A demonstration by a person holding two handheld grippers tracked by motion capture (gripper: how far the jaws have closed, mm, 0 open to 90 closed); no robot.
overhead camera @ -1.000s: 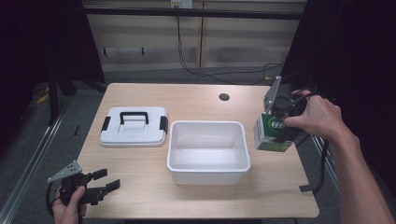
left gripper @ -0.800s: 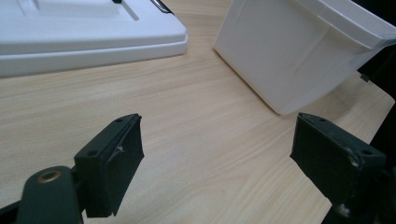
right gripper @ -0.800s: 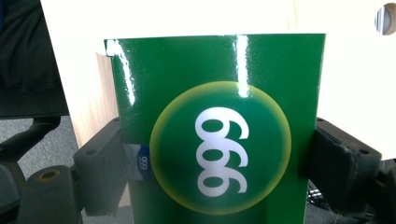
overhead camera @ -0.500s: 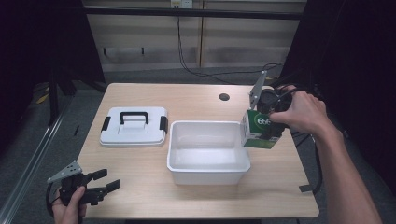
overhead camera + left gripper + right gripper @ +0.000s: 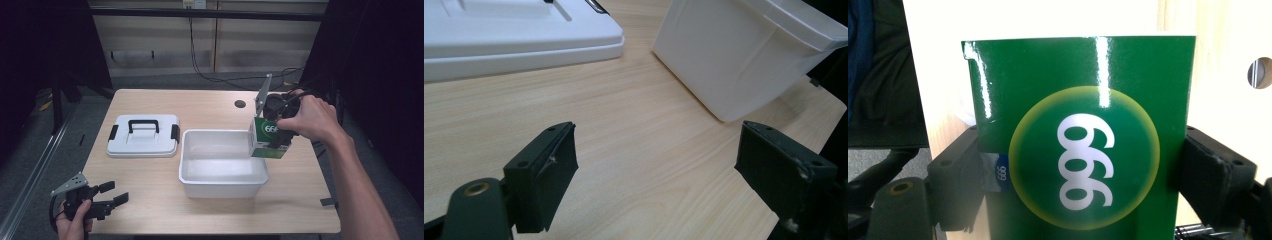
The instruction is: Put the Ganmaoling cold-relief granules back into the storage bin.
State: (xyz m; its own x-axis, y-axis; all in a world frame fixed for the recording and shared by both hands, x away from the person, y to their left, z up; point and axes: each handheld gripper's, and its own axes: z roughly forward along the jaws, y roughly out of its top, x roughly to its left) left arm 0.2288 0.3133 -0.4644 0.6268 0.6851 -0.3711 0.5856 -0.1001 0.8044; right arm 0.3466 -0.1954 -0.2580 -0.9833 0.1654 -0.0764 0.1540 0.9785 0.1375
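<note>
The tabletop was of pale wood, with a small round hole near its far edge. Behind it stood a light panelled wall with cables hanging down, and the floor around was dark grey. On the tabletop lay a white lid with a black handle and black clips, and just beside it, to the right, stood an open white bin.

The box was green and glossy, with white sides and a yellow-edged circle that carried the white figures 666. It was tilted and held in the air over the right end of the bin. The right hand-held gripper was closed on the box, one jaw on each side. The left hand-held gripper rested at the near left corner with its jaws wide apart, holding nothing.
</note>
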